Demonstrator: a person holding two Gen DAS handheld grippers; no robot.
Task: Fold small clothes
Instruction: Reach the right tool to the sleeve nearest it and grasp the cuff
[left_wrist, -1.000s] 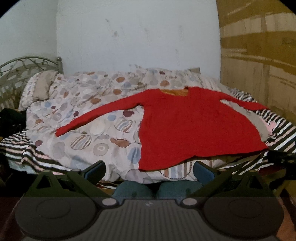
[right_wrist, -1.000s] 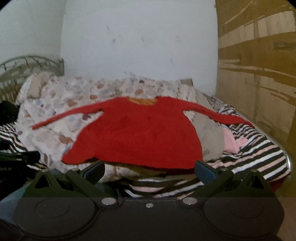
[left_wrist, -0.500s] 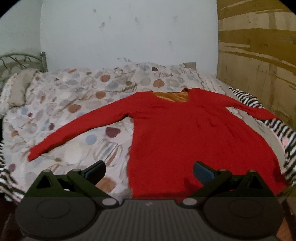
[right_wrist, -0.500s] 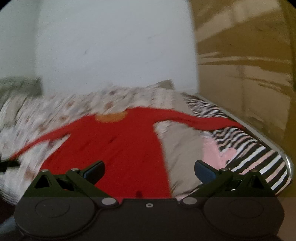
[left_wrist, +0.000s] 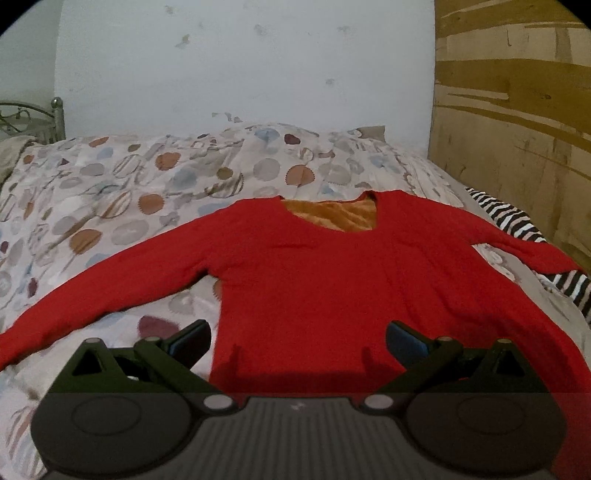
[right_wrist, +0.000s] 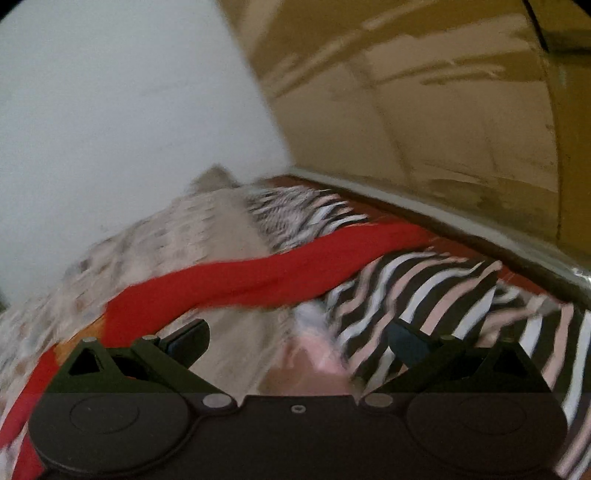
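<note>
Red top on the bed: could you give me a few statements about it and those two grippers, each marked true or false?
1. The red top lies spread flat with both sleeves out. True.
2. The left gripper is shut on the top. False: it is open and holds nothing.
3. The neckline lining is blue. False: it is orange.
4. The right gripper is open. True.
5. A striped blanket lies under one sleeve. True.
</note>
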